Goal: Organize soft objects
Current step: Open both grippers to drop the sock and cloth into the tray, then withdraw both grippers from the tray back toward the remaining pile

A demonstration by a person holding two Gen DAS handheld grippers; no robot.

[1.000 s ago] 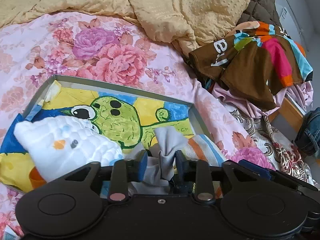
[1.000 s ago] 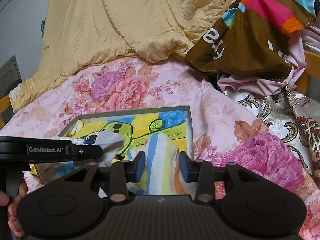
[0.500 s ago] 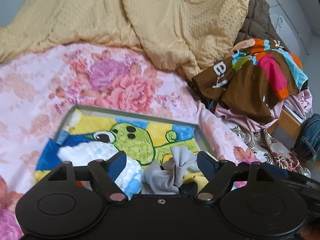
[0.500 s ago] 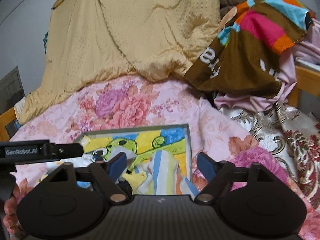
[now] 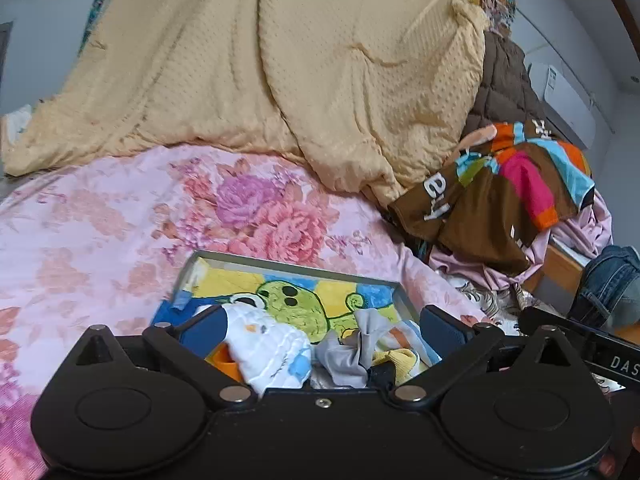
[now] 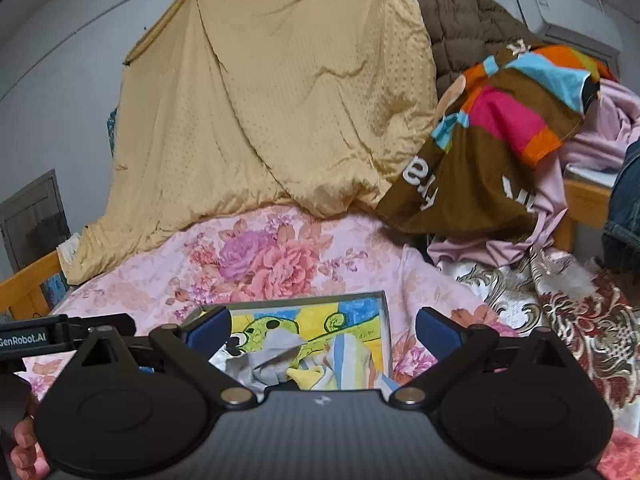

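Hiding the near half of a shallow grey tray [image 5: 288,261] lined with a yellow, blue and green cartoon-frog cloth, the black body of the left gripper [image 5: 320,330] cuts off the small garments piled there: a white quilted baby garment [image 5: 268,344], a crumpled grey cloth [image 5: 352,354] and a striped yellow, blue and orange cloth [image 6: 352,364], whose lower edges cannot be made out. The tray rests on a pink floral bedsheet [image 5: 100,232]. Behind it a heaped pale-yellow dotted quilt [image 5: 300,80] rises against a grey wall, and to its right lies a brown T-shirt with pink, orange and blue stripes [image 5: 492,204] over lilac fabric, with a wall air conditioner [image 6: 568,12] above. Both tools point gently downward over the tray; the left gripper's blue pads are spreading wide, gripping nothing, clothes lying loose between them. The right gripper [image 6: 322,330] is likewise spreading wide and empty-handed. Fingertips [image 6: 22,446] show at the right view's lower left edge.
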